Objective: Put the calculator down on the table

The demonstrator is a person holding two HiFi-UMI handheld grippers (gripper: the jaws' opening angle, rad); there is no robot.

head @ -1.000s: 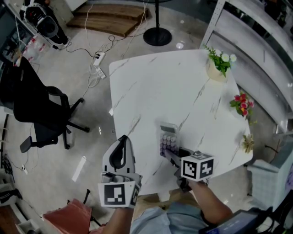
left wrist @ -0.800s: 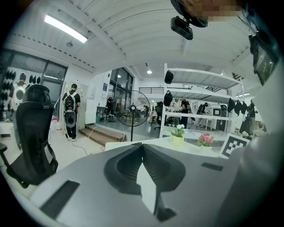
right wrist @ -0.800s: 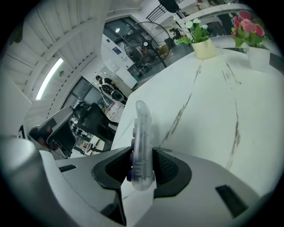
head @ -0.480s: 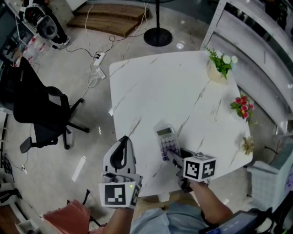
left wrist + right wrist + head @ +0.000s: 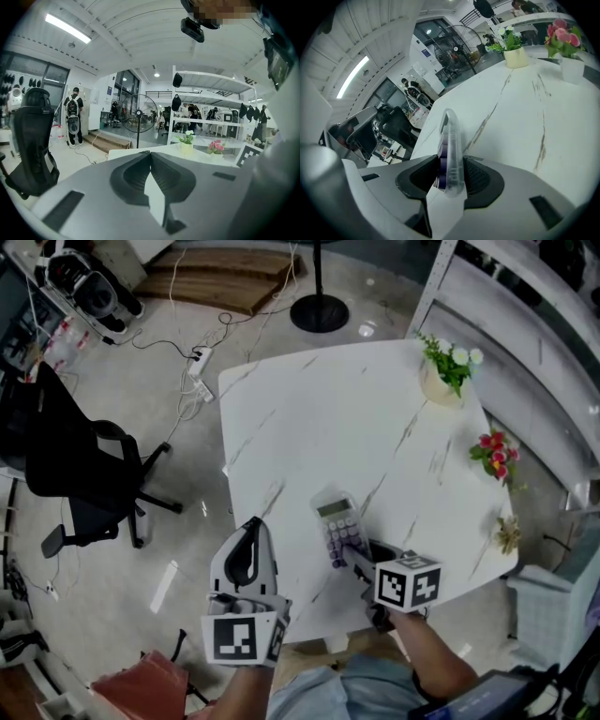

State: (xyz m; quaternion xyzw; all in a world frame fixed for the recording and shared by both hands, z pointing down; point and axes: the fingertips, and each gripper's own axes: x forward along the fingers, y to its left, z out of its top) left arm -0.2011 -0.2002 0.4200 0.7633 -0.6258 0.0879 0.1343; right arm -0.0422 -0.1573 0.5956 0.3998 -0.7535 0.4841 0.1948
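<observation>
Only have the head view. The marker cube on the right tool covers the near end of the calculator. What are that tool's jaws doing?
Observer: In the right gripper view, the right tool has its jaws opening. The calculator stands edge-on between them, with a sliver of gap on its key side.
Operator: Is the left tool carrying anything?
Observer: No. In the left gripper view, the left tool has its jaws closed tip to tip, with nothing between them.
</observation>
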